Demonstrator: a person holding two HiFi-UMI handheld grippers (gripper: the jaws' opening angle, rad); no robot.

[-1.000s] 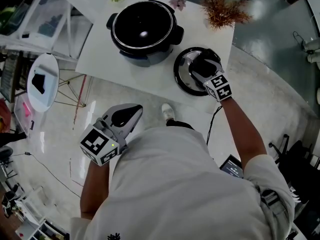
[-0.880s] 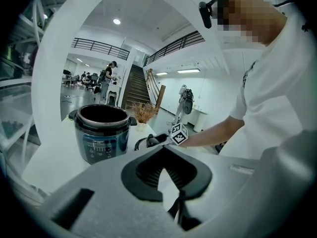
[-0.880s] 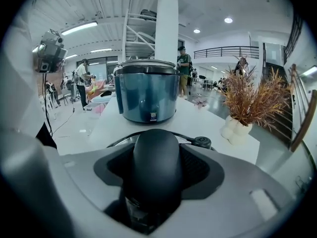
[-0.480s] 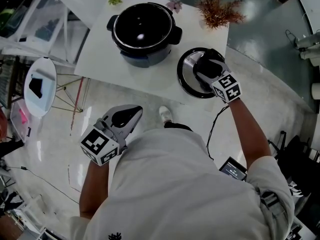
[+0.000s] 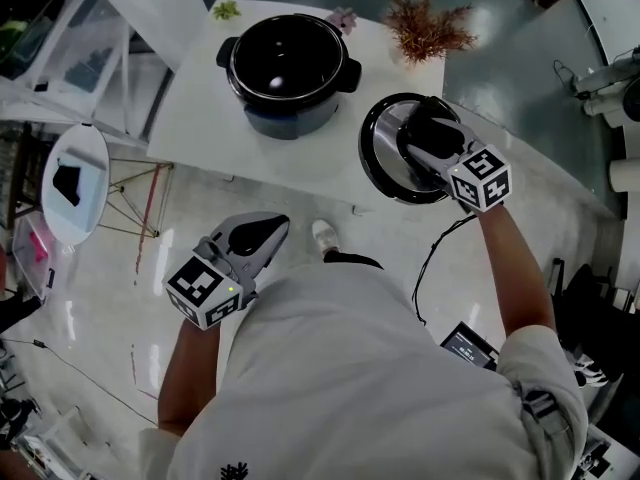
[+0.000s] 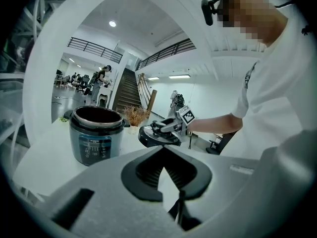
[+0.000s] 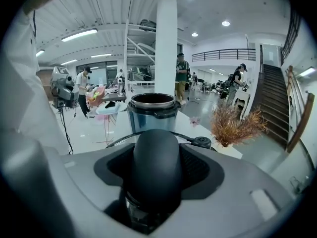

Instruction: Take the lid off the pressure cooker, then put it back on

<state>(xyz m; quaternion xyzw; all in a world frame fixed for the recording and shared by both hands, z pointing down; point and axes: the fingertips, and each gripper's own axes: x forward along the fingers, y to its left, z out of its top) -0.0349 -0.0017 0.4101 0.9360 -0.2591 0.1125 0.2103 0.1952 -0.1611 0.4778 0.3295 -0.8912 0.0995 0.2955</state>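
The open black pressure cooker pot (image 5: 288,63) stands at the back of the white table (image 5: 200,108). It also shows in the left gripper view (image 6: 95,135) and the right gripper view (image 7: 151,113). To its right, my right gripper (image 5: 430,138) is shut on the black handle (image 7: 157,167) of the round lid (image 5: 385,153) and holds it above the table's right edge. The lid (image 6: 153,138) hangs level beside the pot. My left gripper (image 5: 272,225) stays low near my body, off the table, with its jaws together and nothing in them.
A dried reddish plant (image 5: 425,23) stands at the table's back right, close behind the lid. A small pink flower (image 5: 345,16) and a green sprig (image 5: 226,10) lie behind the pot. A round side table (image 5: 75,173) stands on the floor at the left.
My right gripper has lifted the lid off the table and carried it up and slightly right. The left gripper has barely shifted.
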